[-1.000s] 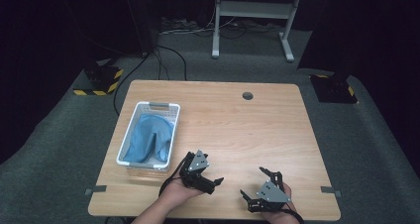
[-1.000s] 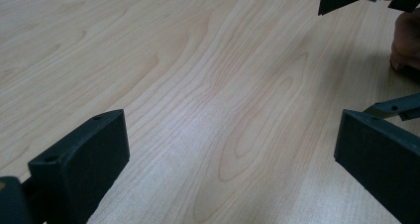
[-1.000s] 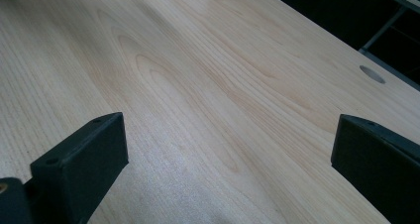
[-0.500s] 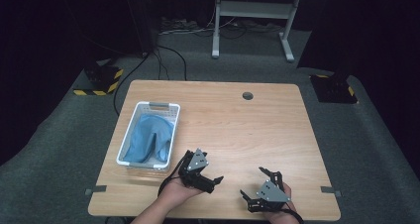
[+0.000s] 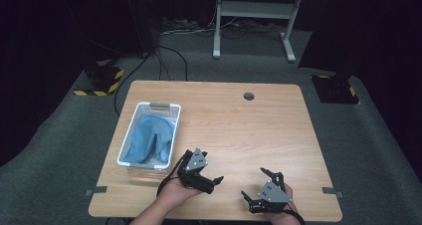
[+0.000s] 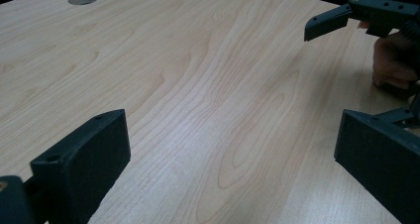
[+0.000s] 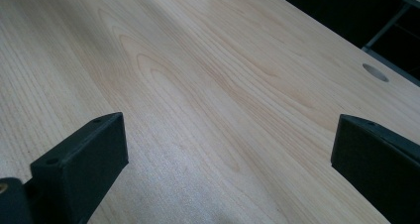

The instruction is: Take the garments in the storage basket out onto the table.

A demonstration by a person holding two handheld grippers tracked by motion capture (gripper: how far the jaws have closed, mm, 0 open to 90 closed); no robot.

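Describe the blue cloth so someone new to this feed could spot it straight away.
Start at the wooden table and go to its left edge, where a white slatted basket sits ahead of the left gripper. The blue cloth lies crumpled inside it, the one soft, coloured thing on the table.

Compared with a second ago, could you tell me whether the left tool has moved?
No. The left tool sits at the same spot beside the near corner of the white basket, jaws open.

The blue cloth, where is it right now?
In the high view the blue cloth lies inside the white basket on the table's left side, just beyond the left gripper.
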